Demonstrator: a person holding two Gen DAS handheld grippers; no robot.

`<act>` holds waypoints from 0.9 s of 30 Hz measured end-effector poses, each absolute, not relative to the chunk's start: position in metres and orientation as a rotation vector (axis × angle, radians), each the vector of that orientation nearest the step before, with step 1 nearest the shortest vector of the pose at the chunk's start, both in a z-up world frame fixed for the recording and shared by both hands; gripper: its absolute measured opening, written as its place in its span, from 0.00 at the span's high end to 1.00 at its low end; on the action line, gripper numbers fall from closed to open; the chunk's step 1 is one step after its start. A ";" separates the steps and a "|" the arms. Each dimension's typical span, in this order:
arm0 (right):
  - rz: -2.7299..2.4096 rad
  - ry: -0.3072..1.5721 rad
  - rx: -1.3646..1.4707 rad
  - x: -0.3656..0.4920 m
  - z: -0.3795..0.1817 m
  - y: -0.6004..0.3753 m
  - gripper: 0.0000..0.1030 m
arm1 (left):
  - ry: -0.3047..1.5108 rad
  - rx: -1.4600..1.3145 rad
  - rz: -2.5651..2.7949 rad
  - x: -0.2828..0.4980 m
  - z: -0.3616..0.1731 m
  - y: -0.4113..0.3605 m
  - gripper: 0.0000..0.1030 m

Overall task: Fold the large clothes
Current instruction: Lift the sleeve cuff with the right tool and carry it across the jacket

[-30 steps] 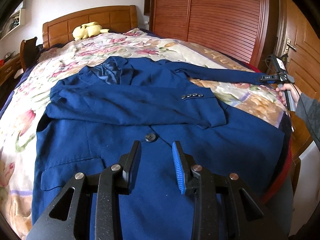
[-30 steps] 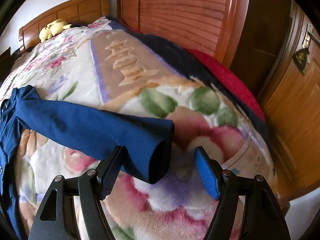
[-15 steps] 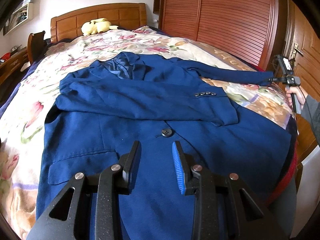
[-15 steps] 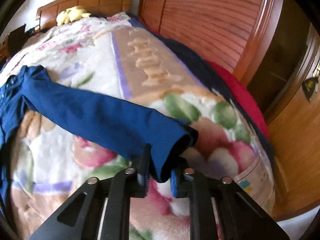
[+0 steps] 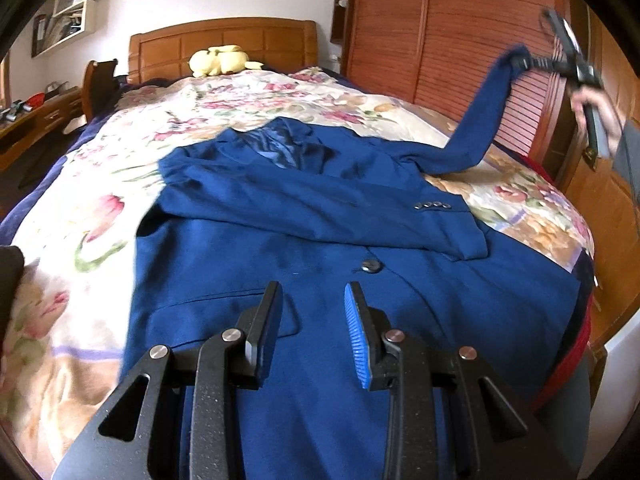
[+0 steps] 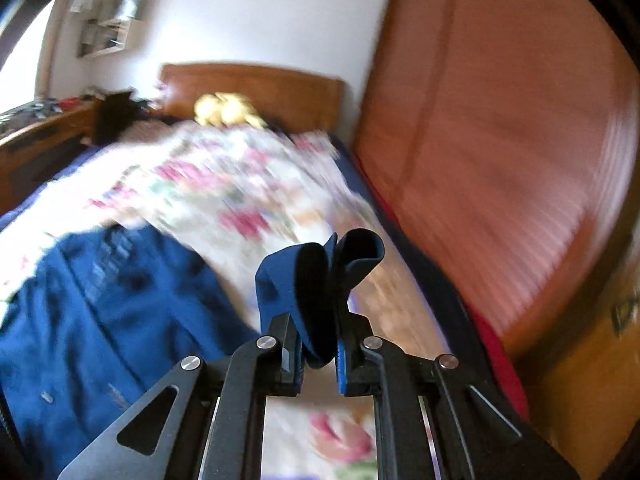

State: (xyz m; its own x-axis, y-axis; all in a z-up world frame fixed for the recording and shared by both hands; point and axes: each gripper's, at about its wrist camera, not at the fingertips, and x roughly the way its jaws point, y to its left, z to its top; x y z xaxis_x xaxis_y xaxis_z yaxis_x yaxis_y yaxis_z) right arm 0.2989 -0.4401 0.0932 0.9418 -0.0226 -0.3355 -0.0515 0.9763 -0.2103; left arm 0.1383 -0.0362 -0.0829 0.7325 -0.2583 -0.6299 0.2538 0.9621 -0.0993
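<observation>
A dark blue suit jacket (image 5: 304, 248) lies front-up on the floral bedspread (image 5: 80, 208), one sleeve folded across its chest. My left gripper (image 5: 312, 316) is open and empty, hovering over the jacket's lower front. My right gripper (image 6: 318, 344) is shut on the cuff of the other sleeve (image 6: 320, 280) and holds it raised above the bed. In the left wrist view that sleeve (image 5: 484, 116) rises up to the right gripper (image 5: 520, 62) at the far right. The right wrist view is motion-blurred.
A wooden headboard (image 5: 224, 48) with a yellow plush toy (image 5: 220, 62) stands at the far end. A wooden louvred wardrobe (image 5: 448, 28) runs along the bed's right side. A wooden desk (image 5: 32, 120) stands at the left.
My right gripper closed on the sleeve cuff and lifted it high off the bed. My left gripper stayed open and drew back a little over the jacket.
</observation>
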 end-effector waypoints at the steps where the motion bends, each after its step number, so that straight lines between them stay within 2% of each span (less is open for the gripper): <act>1: 0.044 0.318 -0.231 0.293 0.104 -0.421 0.89 | 0.688 -0.014 -0.271 0.136 -0.081 -0.030 0.68; 7: 0.283 0.240 -0.297 0.254 0.150 -0.289 0.89 | 0.665 -0.042 -0.212 0.125 -0.074 0.005 0.68; 15: 0.525 0.361 -0.434 0.213 0.101 -0.162 0.88 | 0.653 -0.066 -0.141 0.112 -0.071 0.044 0.68; 18: 0.524 0.420 -0.442 0.214 0.085 -0.152 0.69 | 0.654 -0.072 -0.127 0.111 -0.072 0.050 0.68; 20: 0.528 0.422 -0.432 0.213 0.084 -0.154 0.45 | 0.656 -0.076 -0.123 0.113 -0.073 0.051 0.68; 22: 0.529 0.420 -0.425 0.209 0.084 -0.159 0.34 | 0.659 -0.076 -0.125 0.114 -0.075 0.049 0.68; 23: 0.534 0.420 -0.421 0.210 0.088 -0.157 0.31 | 0.660 -0.075 -0.128 0.116 -0.076 0.047 0.68; 27: 0.521 0.424 -0.416 0.222 0.087 -0.171 0.30 | 0.670 -0.066 -0.151 0.119 -0.078 0.037 0.68</act>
